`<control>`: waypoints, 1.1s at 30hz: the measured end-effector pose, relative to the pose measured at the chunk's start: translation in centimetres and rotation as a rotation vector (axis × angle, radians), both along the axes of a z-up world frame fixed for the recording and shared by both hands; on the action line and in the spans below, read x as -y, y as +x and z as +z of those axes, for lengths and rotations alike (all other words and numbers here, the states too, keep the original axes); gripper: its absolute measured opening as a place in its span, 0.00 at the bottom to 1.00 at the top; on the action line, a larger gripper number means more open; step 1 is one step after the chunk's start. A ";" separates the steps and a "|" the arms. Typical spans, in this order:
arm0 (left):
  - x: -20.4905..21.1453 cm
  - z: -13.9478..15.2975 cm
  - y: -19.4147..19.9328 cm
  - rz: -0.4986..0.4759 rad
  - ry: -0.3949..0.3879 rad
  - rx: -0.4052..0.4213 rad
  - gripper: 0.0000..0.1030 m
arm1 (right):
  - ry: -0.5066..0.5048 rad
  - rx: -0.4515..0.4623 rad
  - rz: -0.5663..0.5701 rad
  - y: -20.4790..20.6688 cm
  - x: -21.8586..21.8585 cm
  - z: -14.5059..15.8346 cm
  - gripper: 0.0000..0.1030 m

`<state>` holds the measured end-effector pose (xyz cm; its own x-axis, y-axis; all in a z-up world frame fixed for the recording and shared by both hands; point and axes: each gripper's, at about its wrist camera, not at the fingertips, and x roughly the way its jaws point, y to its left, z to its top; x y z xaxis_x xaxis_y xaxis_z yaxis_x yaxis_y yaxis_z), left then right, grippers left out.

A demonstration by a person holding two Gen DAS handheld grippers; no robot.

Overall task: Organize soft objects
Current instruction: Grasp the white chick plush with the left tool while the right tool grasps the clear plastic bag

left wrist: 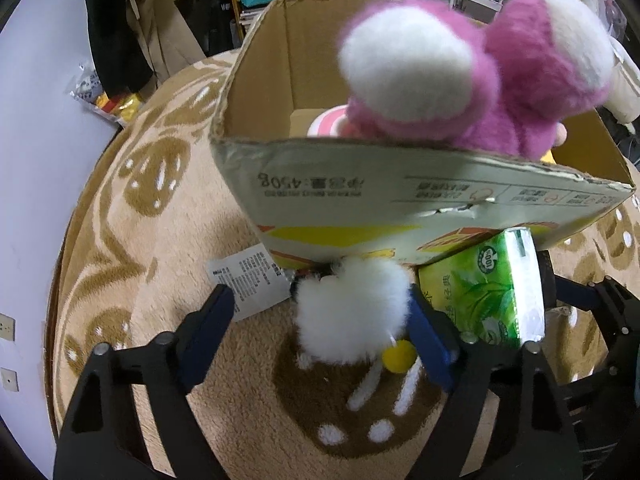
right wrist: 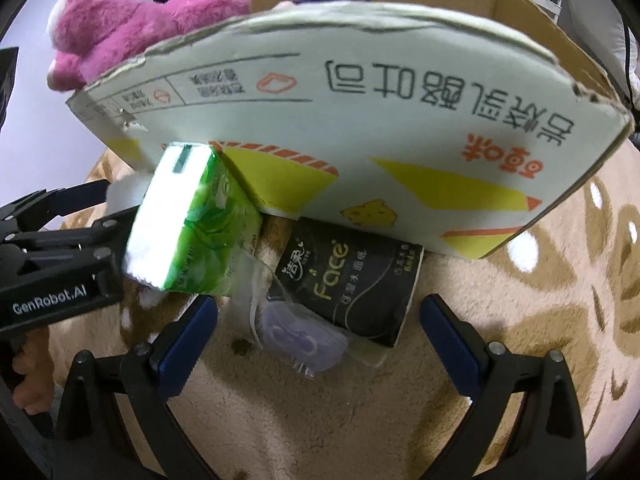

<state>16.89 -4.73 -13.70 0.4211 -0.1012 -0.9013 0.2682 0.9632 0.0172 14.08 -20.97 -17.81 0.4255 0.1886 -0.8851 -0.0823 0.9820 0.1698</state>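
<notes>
A cardboard box point(left wrist: 360, 200) stands on the rug; a pink plush bear point(left wrist: 472, 76) hangs over its near rim, also in the right wrist view point(right wrist: 132, 28). My left gripper point(left wrist: 320, 320) is open around a white fluffy toy point(left wrist: 352, 312) with a paper tag point(left wrist: 248, 280) and a yellow bit, lying against the box. A green tissue pack point(left wrist: 484, 292) leans on the box beside it and shows in the right wrist view point(right wrist: 192, 224). My right gripper point(right wrist: 316, 320) is open and empty, just short of a black tissue pack point(right wrist: 352, 280) and a clear pouch point(right wrist: 296, 336).
The beige and brown rug point(left wrist: 160, 240) covers the floor. A white wall point(left wrist: 36, 120) runs along the left. Bags, clothes and shelves point(left wrist: 160, 20) crowd the back. The left gripper's body point(right wrist: 52, 264) sits at the left of the right wrist view.
</notes>
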 end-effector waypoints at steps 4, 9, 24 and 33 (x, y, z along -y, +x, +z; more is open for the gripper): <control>-0.4 -0.3 0.2 0.016 -0.023 -0.024 0.66 | -0.011 -0.003 -0.001 -0.1 -0.3 -0.1 0.97; -1.1 -0.5 0.5 0.039 -0.069 -0.050 0.56 | -0.020 -0.003 -0.009 -0.2 -0.4 -0.3 0.93; -1.8 -1.3 0.8 0.062 -0.124 -0.094 0.41 | -0.033 -0.031 -0.026 -0.9 -0.9 -0.3 0.87; -2.3 -1.5 1.1 0.075 -0.155 -0.100 0.38 | -0.053 -0.039 -0.020 -2.7 -0.8 -2.0 0.86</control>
<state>18.00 -2.48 -15.19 0.3417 -0.2134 -0.9152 0.1889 0.9696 -0.1556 11.41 -20.14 -19.82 0.3942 0.1332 -0.9093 -0.0568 0.9911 0.1206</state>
